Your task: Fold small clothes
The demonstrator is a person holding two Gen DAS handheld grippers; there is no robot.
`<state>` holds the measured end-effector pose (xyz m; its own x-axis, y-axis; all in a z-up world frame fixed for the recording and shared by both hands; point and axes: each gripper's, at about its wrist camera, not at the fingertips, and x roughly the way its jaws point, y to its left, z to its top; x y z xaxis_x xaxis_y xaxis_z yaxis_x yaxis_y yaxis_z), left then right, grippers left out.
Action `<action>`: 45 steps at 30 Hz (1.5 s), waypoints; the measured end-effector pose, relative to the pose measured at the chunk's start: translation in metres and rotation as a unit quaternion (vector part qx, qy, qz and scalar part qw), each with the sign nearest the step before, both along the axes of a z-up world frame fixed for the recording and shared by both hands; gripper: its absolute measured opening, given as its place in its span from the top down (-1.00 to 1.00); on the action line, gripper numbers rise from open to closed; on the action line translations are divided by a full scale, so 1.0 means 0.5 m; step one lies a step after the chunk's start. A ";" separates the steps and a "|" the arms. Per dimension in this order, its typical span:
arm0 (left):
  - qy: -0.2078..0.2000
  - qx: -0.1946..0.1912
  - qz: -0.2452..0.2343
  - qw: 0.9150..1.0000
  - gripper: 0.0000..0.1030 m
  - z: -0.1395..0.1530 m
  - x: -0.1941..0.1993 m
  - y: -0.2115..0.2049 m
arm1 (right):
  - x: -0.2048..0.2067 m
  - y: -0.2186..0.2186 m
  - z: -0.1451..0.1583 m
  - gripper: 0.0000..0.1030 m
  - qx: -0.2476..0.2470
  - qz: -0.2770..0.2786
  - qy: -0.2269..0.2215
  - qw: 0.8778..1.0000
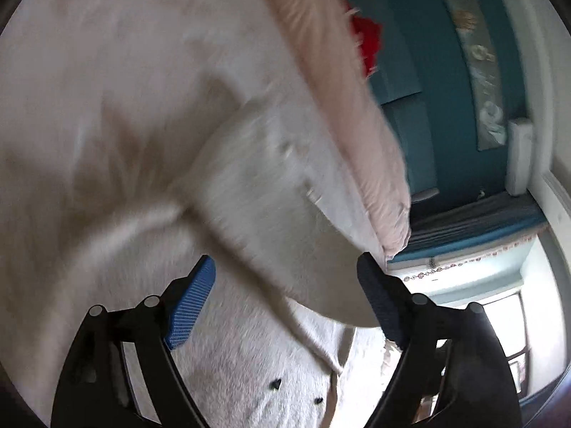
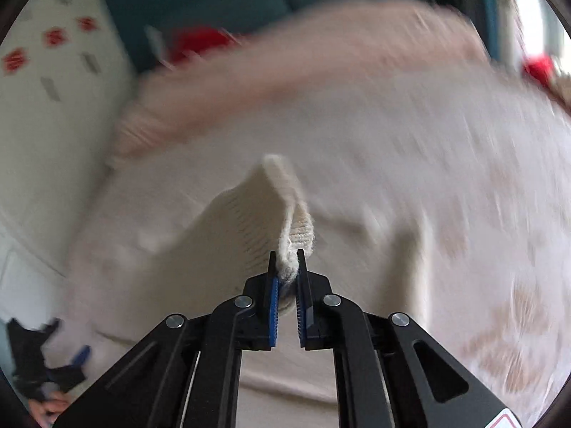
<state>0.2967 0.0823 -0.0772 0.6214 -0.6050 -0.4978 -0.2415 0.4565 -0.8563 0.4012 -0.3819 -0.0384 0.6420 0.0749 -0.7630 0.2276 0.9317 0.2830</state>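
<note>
A cream knitted garment (image 2: 246, 228) lies on a pale bed cover. My right gripper (image 2: 287, 267) is shut on its ribbed edge and lifts that edge up into a peak. In the left wrist view the same garment (image 1: 271, 185) shows as a blurred raised flap, with small dark buttons (image 1: 275, 383) lower down. My left gripper (image 1: 285, 285) is open, its blue pad (image 1: 191, 306) and dark pad (image 1: 382, 303) wide apart just above the cloth, holding nothing. The left gripper also shows at the lower left of the right wrist view (image 2: 46, 360).
A pink fluffy pillow (image 1: 339, 100) lies at the far side of the bed, also in the right wrist view (image 2: 285, 60). A red cushion (image 1: 367, 42) sits behind it. A teal wall (image 1: 428, 71) with a picture and a window stand beyond. A white patterned pillow (image 2: 53, 89) is at left.
</note>
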 end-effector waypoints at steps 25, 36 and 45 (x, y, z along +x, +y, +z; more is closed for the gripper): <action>-0.040 0.168 0.030 0.985 0.85 -0.075 0.032 0.029 | -0.100 -0.017 -0.101 0.88 0.065 -0.020 -0.035 0.997; -0.067 0.177 0.016 0.982 0.73 -0.065 0.030 0.010 | -0.066 -0.021 -0.157 0.83 0.092 -0.031 0.034 0.995; -0.071 0.189 0.026 0.979 0.81 -0.067 0.022 0.026 | -0.077 -0.036 -0.173 0.85 0.047 -0.028 0.055 0.997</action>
<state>0.3079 0.0955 -0.1109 0.7260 -0.3594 -0.5864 -0.1639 0.7376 -0.6550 0.3625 -0.4000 -0.1252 0.5592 0.1165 -0.8208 0.3134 0.8869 0.3395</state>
